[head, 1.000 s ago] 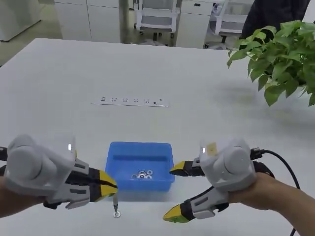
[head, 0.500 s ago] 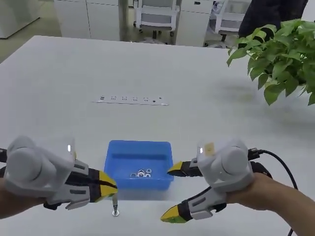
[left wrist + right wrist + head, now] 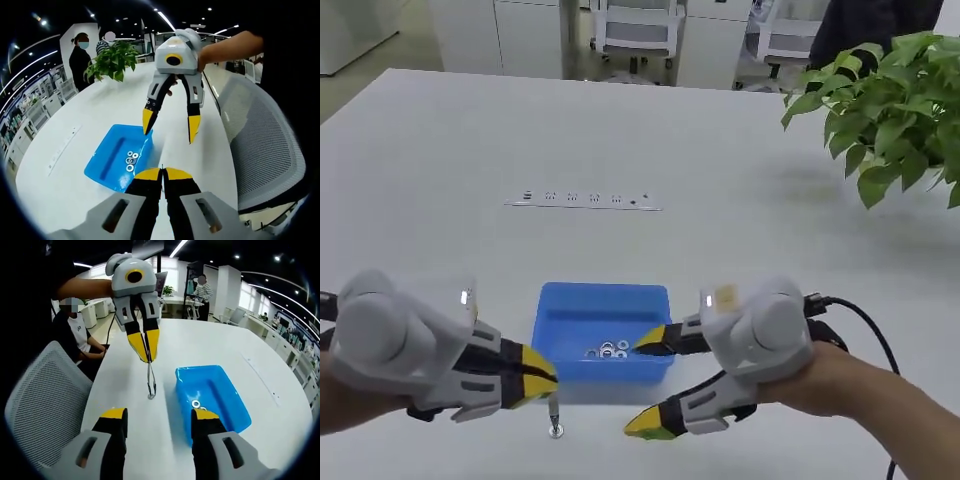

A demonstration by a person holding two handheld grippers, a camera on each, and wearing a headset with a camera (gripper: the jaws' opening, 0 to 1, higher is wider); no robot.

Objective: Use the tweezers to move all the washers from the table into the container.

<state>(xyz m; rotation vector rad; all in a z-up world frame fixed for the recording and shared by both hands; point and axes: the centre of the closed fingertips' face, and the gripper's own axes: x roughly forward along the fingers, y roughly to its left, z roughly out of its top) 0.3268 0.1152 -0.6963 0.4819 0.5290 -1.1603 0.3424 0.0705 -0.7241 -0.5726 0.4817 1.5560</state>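
**Q:** Office chairs (image 3: 638, 30) and a plant (image 3: 890, 110) are seen behind the white counter (image 3: 740, 200). What is being done at its near edge?

**A:** The left claw (image 3: 542, 378) is pressed together on the tweezers (image 3: 554, 410), which are held upright with the tips down. That puts the tips on one washer (image 3: 556, 431) lying on the counter just in front of the container (image 3: 605, 308). It cannot be told whether the washer is already pinched.

**Q:** And the other one?

**A:** The right claw (image 3: 640, 388) is spread wide and nothing is gripped in it. It is held just beside the container's near right corner, probably so that the box can be steadied or the pick-up watched.

**Q:** Where are the rest of the parts?

**A:** Several washers (image 3: 608, 351) are gathered on the floor of the blue container. Only the one at the tweezer tips is seen outside it, so the task is judged nearly finished. A short lift over the low front wall would be needed next, and a flat, slippery ring could easily be dropped from such fine tips.
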